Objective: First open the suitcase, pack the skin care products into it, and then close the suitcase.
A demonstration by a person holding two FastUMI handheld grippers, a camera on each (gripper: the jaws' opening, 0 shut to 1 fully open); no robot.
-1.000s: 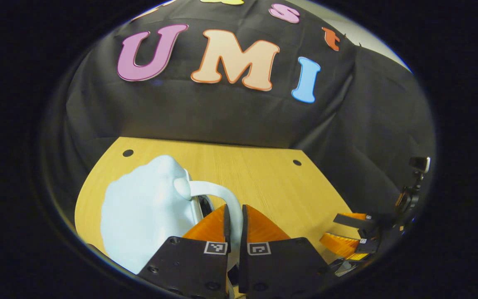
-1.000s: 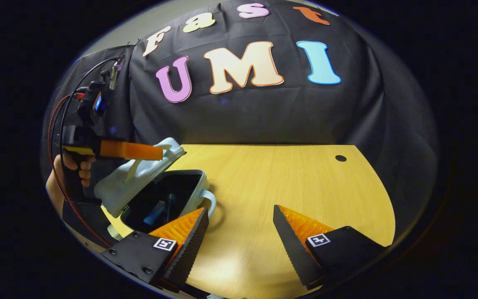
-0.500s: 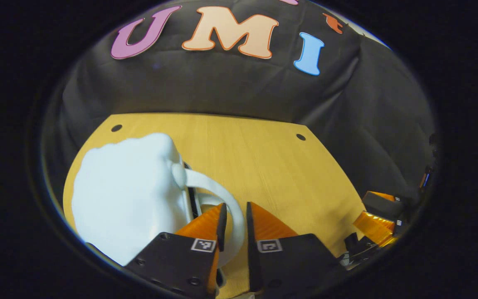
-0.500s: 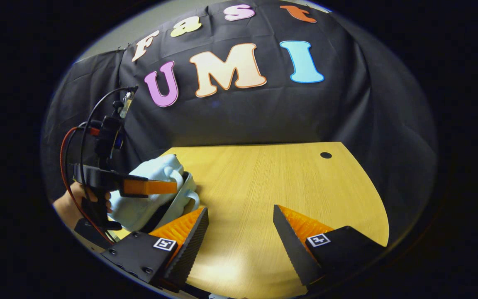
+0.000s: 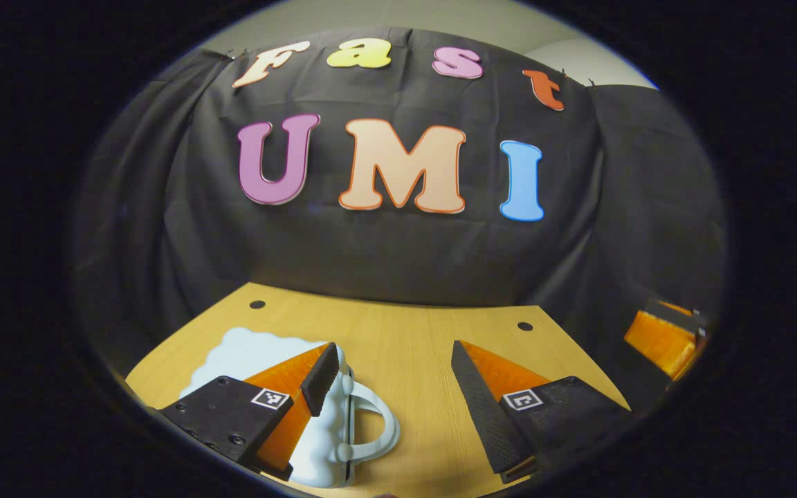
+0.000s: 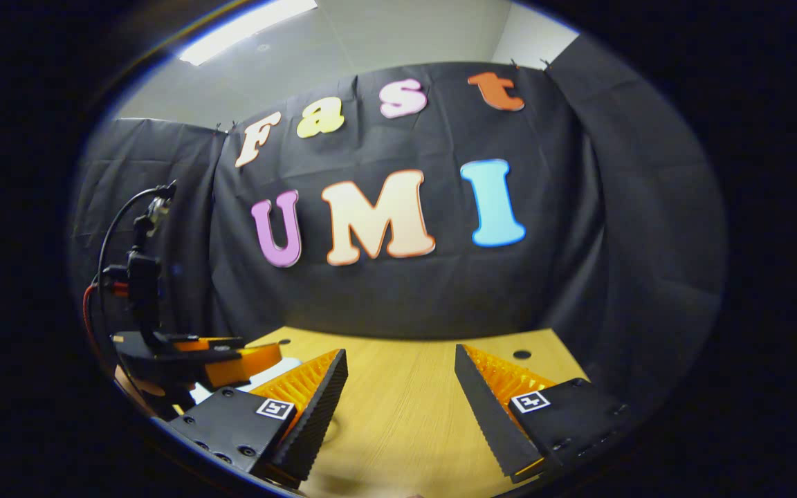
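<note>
One pale blue suitcase (image 5: 246, 356) is lying shut on the wooden table (image 5: 405, 346), low and left in the left gripper view. Its two halves are sitting together, and its curved handle (image 5: 379, 422) is sticking out to the right, near the bottom of the frame. The left gripper (image 5: 393, 387) is hanging just above it with its two fingers spread wide apart and nothing between them. One finger (image 5: 320, 377) is showing in front of the suitcase's right edge; I cannot tell if it is touching. The other finger is showing over bare table to the right. Part of the right gripper (image 5: 661, 335) is peeking in at the far right edge of that view. In the right gripper view, the right gripper (image 6: 400, 408) is also wide open and holding nothing, with bare table between its fingers. The left gripper (image 6: 232, 363) is showing at the lower left there, with a little bit of the suitcase (image 6: 281, 366) just behind it.
</note>
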